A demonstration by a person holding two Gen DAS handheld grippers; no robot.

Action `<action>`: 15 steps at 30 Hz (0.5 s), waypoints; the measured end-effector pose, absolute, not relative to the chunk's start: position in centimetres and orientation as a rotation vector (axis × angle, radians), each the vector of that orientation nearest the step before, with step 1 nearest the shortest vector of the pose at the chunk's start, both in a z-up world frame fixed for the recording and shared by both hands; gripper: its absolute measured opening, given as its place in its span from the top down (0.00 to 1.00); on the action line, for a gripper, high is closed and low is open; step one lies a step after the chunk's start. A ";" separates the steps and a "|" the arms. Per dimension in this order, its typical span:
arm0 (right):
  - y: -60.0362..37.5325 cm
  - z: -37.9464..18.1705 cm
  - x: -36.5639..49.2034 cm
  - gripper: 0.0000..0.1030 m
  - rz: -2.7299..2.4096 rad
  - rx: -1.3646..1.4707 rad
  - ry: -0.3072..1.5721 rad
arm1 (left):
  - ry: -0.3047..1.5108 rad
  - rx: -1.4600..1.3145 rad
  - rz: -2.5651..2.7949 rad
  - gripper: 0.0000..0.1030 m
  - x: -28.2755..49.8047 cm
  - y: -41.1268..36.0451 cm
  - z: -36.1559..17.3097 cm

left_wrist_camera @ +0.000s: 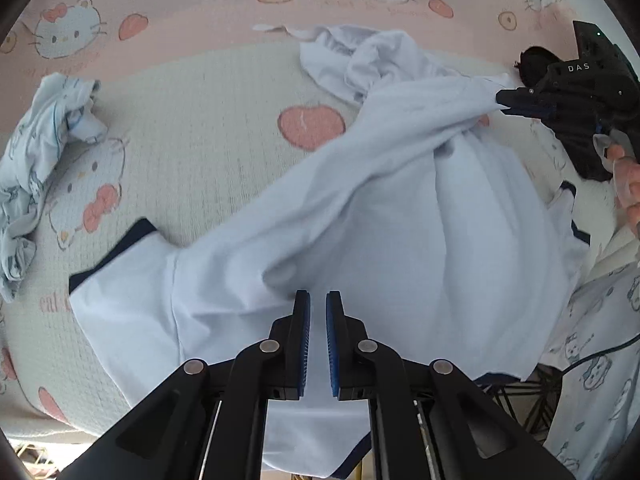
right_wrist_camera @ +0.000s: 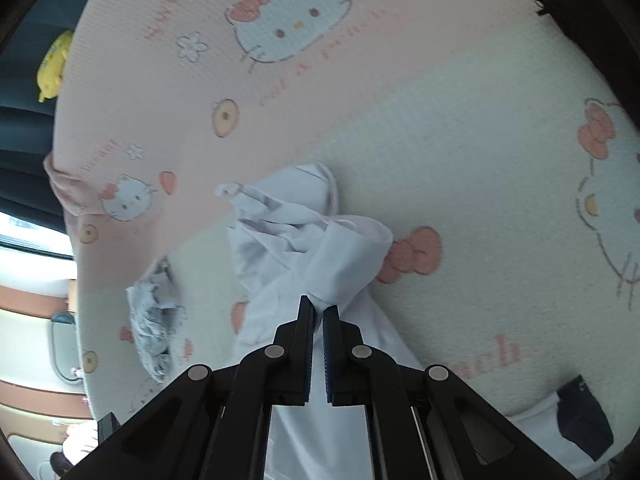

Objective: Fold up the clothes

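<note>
Currently:
shirt (left_wrist_camera: 400, 240): pale blue, dark-trimmed sleeves; draped across the bed (left_wrist_camera: 224, 128), one part pulled up into a taut ridge toward the right gripper, near hem hanging over the bed edge. Not flat, no fold seen.
right gripper (right_wrist_camera: 318, 312): jaws pressed together on a bunched corner of the shirt, fabric gathered just ahead of the tips.
left gripper (left_wrist_camera: 318, 300): jaws nearly together, narrow gap; cloth lies under and behind them, but whether any is pinched cannot be told.
step (judged): shirt being spread or straightened for folding.
how to do it well: a second edge point should be held by the left gripper, well apart from the right one, so the cloth can be tensioned evenly; a single layer is better pinched than a bunch.
risk: twist near the right pinch may be locked in if laid down as is; sleeve (left_wrist_camera: 120, 276) should be kept flat.
other clothes: crumpled patterned garment (left_wrist_camera: 36, 168) at left, white garment (left_wrist_camera: 344, 60) at back, both clear of the shirt's body.
</note>
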State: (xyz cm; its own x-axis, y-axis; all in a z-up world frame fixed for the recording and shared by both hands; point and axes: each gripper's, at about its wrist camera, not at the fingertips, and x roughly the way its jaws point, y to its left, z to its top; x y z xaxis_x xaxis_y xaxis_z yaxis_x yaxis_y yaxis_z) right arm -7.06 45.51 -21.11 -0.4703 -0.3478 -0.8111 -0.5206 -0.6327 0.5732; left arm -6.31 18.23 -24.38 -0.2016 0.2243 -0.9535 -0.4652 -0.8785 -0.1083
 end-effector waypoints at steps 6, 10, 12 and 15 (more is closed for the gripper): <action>45.4 -23.6 -5.6 0.98 2.199 -1.657 1.215 | -0.062 -1.580 2.241 0.93 -5.5 15.0 -22.8; 44.8 -23.5 -5.2 0.97 2.220 -1.665 1.168 | -0.393 -1.616 2.224 0.93 -6.7 12.1 -21.8; 44.1 -22.8 -5.1 0.96 2.225 -1.661 1.163 | -0.504 -1.642 2.206 0.93 -7.3 10.9 -21.5; 43.0 -21.5 -5.1 0.69 2.230 -1.654 1.161 | -0.552 -1.679 2.196 0.90 -7.9 9.7 -21.3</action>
